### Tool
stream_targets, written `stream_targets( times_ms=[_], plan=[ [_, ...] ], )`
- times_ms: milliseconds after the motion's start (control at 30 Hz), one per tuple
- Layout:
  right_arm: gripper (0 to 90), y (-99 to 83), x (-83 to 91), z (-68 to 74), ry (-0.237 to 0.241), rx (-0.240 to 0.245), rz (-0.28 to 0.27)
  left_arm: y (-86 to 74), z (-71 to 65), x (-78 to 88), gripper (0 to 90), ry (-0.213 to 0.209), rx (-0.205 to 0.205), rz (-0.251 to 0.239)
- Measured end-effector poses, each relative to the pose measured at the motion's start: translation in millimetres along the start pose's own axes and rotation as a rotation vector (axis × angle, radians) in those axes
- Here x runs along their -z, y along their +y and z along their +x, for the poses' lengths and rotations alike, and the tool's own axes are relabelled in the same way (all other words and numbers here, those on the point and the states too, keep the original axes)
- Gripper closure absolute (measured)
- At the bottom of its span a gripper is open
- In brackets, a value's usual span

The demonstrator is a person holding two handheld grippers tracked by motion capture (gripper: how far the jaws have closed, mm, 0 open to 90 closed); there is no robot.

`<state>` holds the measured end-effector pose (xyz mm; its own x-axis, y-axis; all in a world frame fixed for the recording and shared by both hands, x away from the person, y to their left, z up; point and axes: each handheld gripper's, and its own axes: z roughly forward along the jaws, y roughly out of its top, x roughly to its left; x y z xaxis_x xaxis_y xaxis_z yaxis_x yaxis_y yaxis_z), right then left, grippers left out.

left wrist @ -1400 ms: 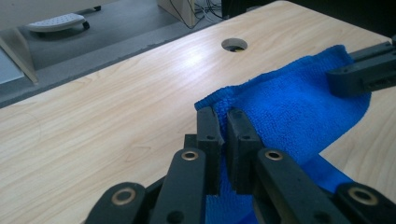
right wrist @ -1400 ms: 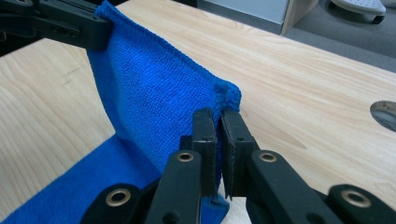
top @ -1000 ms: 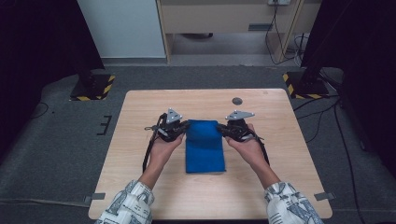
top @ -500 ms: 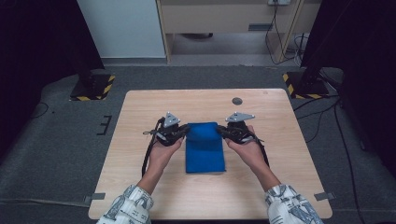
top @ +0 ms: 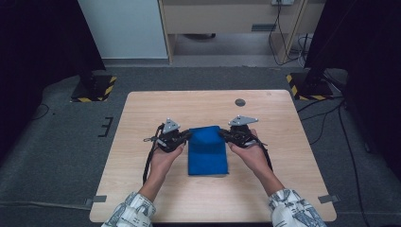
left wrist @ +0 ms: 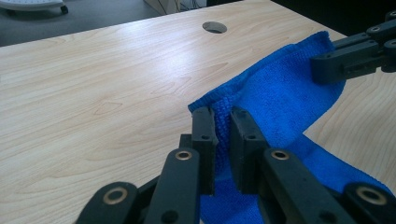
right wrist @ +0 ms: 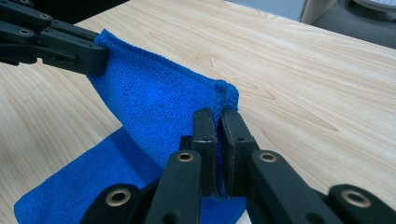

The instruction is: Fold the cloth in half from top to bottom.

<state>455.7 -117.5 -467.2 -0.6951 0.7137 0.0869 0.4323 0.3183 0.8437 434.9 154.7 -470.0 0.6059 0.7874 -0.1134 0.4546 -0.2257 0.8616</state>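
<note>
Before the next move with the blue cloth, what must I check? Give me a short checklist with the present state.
1. Left claw pinches a corner of the blue cloth: ok, though its jaws have just been opening a little.
2. Right claw pinches the other far corner: ok.
3. Far edge lifted off the table: ok.
4. Near part lies flat: ok.
5. Cloth clear of the table hole: ok.

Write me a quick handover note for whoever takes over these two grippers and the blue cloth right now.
Left gripper: pinching the near-left corner of the blue cloth's raised far edge; jaws not fully tight.
Right gripper: shut on the opposite corner of that edge.
Cloth: middle of the table, far edge lifted between the grippers, near part flat on the wood.
Done: both corners gripped and raised.
Left: probably fold the lifted edge toward the near edge, then release.
</note>
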Motion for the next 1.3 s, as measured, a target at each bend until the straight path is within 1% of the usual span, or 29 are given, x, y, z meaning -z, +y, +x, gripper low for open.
stream_targets(
  times_ms=[133, 433, 533, 733, 833, 900, 933, 1033, 1200, 1233, 1300],
  plan=[
    [85.5, -0.5, -0.7, 1.4, 0.004, 0.006, 0.003, -1.8, -0.1, 0.9, 81.6, -0.004, -0.002, -0.001],
    [85.2, -6.3, -0.2, 3.4, 0.015, 0.001, 0.013, -2.0, -6.4, 2.0, 83.0, -0.021, -0.007, -0.005],
    [85.2, -8.0, -0.3, 4.2, 0.019, 0.010, 0.012, -3.1, -8.3, 3.3, 83.1, -0.025, -0.017, 0.001],
    [84.8, -10.9, 0.9, 5.8, 0.021, 0.002, 0.012, -3.8, -9.7, 6.4, 84.0, -0.027, -0.009, -0.006],
    [84.5, -12.8, 1.4, 6.9, 0.022, 0.006, 0.017, -4.7, -11.8, 7.6, 84.6, -0.036, -0.016, -0.004],
    [84.1, -14.9, 1.7, 8.3, 0.025, -0.002, 0.020, -6.0, -12.9, 7.7, 85.3, -0.045, -0.018, 0.003],
    [83.8, -16.5, 1.6, 8.5, 0.025, 0.001, 0.023, -6.7, -13.5, 7.9, 85.3, -0.042, -0.025, 0.010],
    [83.4, -21.6, 2.4, 9.7, 0.020, 0.003, 0.027, -9.0, -15.1, 9.2, 85.4, -0.040, -0.028, 0.015],
    [82.4, -23.9, 6.1, 9.4, 0.019, -0.001, 0.028, -12.2, -17.9, 10.2, 85.5, -0.039, -0.030, 0.021],
    [82.4, -23.9, 6.1, 9.4, 0.019, -0.001, 0.028, -13.2, -18.7, 10.4, 85.5, -0.041, -0.025, 0.021],
    [82.3, -25.2, 6.8, 10.1, 0.021, -0.001, 0.027, -15.2, -20.0, 10.7, 85.5, -0.040, -0.031, 0.026]
  ],
)
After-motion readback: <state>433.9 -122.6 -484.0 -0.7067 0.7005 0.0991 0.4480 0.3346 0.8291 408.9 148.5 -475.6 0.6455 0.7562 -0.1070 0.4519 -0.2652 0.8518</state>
